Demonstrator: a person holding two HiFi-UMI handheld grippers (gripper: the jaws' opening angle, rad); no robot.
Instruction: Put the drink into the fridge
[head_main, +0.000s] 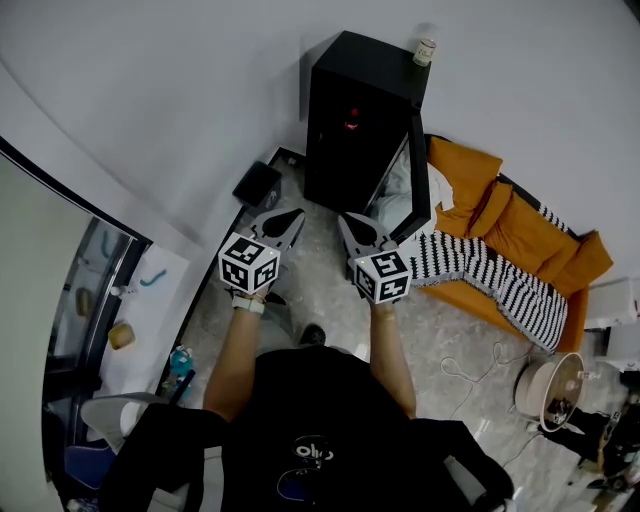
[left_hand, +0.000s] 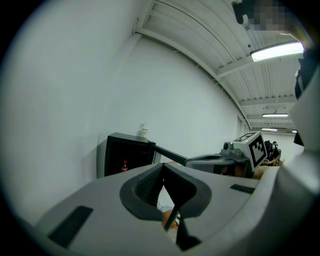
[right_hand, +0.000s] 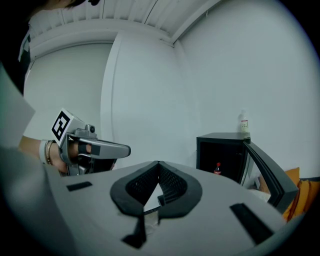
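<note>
A black mini fridge (head_main: 355, 120) stands against the wall with its door (head_main: 418, 175) swung open to the right. Inside it stands a red drink bottle (head_main: 350, 125), which also shows in the left gripper view (left_hand: 124, 165) and the right gripper view (right_hand: 218, 168). A pale bottle (head_main: 425, 52) stands on the fridge top. My left gripper (head_main: 295, 214) and right gripper (head_main: 345, 218) hang side by side in front of the fridge, short of it. Both are shut, and neither has anything between its jaws.
An orange sofa (head_main: 520, 235) with a black-and-white striped blanket (head_main: 500, 280) sits right of the fridge. A small black box (head_main: 257, 185) lies on the floor to the fridge's left. At the lower right are a floor fan (head_main: 555, 390) and a loose cable (head_main: 470, 370).
</note>
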